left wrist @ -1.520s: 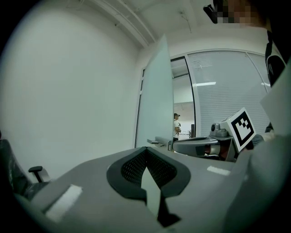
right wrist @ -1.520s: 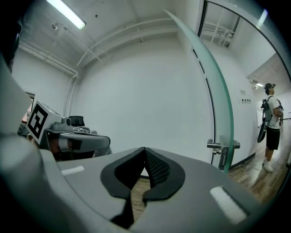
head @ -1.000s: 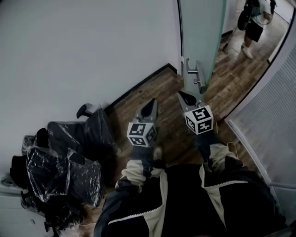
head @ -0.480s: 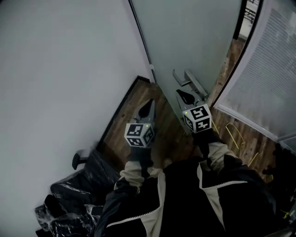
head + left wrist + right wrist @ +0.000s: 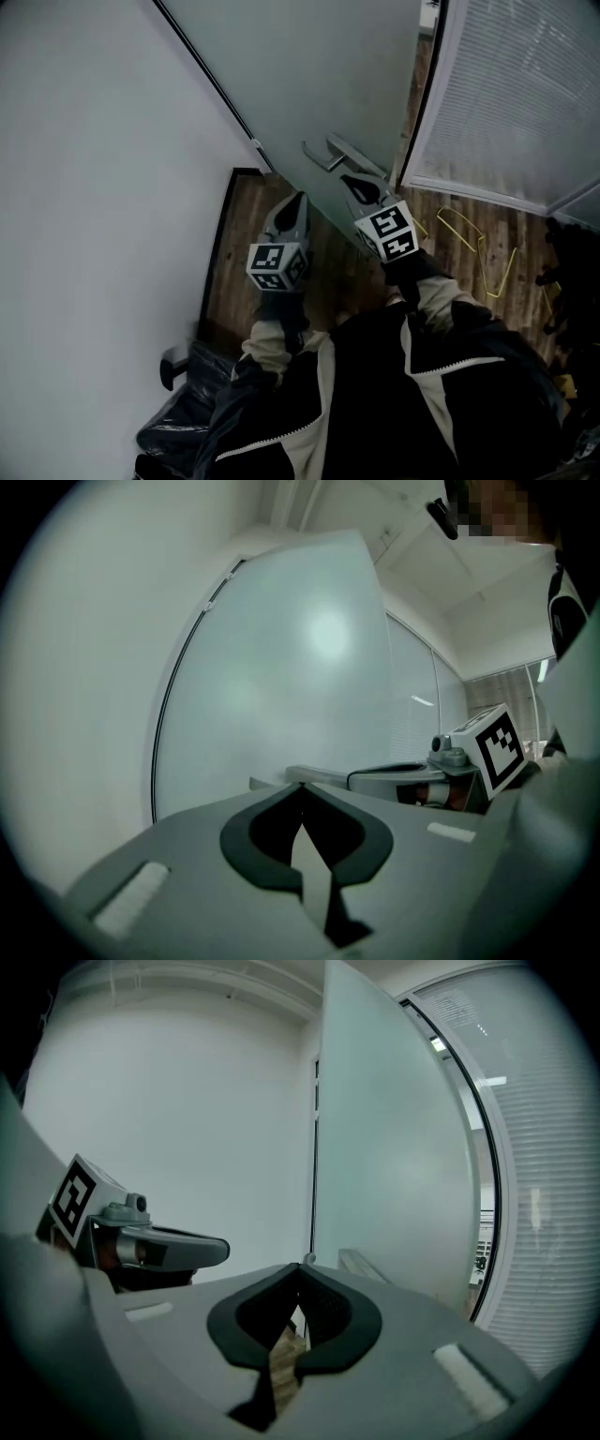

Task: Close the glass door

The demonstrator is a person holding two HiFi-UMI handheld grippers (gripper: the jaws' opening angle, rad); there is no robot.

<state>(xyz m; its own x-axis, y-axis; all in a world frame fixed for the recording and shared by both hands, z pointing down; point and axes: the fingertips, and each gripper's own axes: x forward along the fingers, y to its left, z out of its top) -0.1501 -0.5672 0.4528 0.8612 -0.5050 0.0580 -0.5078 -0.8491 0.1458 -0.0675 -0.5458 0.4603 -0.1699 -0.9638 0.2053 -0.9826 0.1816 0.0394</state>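
**Two closed tongs at a door not quite shut**

Both tongs are aimed at the glass door [image 5: 319, 84], which stands just ahead of the person, hinged against the white wall [image 5: 94, 141] on the left and reaching toward the slatted panel [image 5: 506, 94] on the right. A narrow dark gap [image 5: 424, 84] shows between the door's free edge and that panel, so the door appears nearly home but not yet latched.

The door is frosted, pale grey-green and smooth, with a soft sheen and nothing readable through it. A dark seal line runs down its hinge side. A metal lever handle [image 5: 339, 155] sticks out from the near face, close to the free edge.

The right gripper [image 5: 349, 180] has its jaws pressed together with nothing between them, its tip just beside the handle. Whether it touches the handle or the glass cannot be told. Held closed like this, it probably serves as a blunt pusher rather than a clamp.

The left gripper [image 5: 298, 199] is likewise closed and empty, pointing at the glass to the left of the handle, likely ready to add a push. Wooden floor [image 5: 244, 262] lies below both.
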